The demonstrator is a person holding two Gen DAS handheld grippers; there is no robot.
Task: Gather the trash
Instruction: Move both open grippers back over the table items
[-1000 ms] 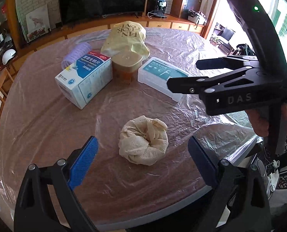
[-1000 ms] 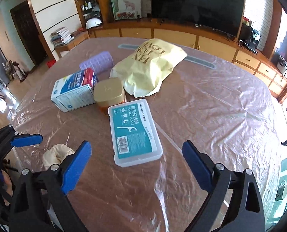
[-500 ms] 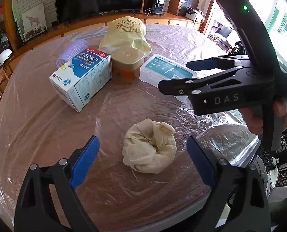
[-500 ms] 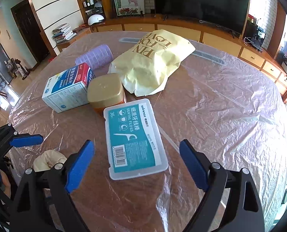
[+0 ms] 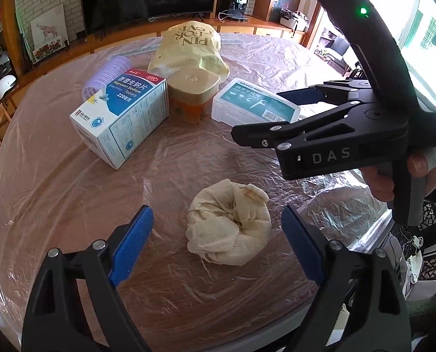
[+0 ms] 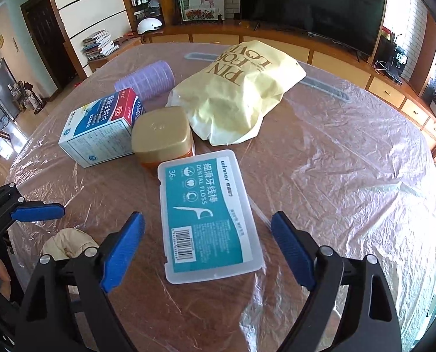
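Note:
A crumpled beige tissue wad (image 5: pixel 229 231) lies on the plastic-covered table (image 5: pixel 56 199) near its front edge. My left gripper (image 5: pixel 215 217) hovers over it. The blue pads (image 5: pixel 130 243) stand either side of the wad without touching it, and the jaws are closing. In the right wrist view a flat teal dental floss box (image 6: pixel 206 214) lies between the spread fingers of my right gripper (image 6: pixel 207 220), whose pads stay clear of it. The right gripper (image 5: pixel 259 114), held by a hand, also shows at the right in the left wrist view. The wad (image 6: pixel 67 242) peeks out at lower left.
Behind the wad stand a white and blue medicine box (image 5: pixel 121 117), a gold-lidded jar (image 5: pixel 193 94), a yellow bag (image 5: pixel 188 50) and a purple roller (image 5: pixel 106 70). The table's edge (image 5: pixel 364 205) curves close at right. A TV cabinet lines the far wall.
Both grippers' fingers have drawn slightly closer together. The right gripper has come lower and nearer the floss box, which now looks larger. The wad sits closer between the left fingers.

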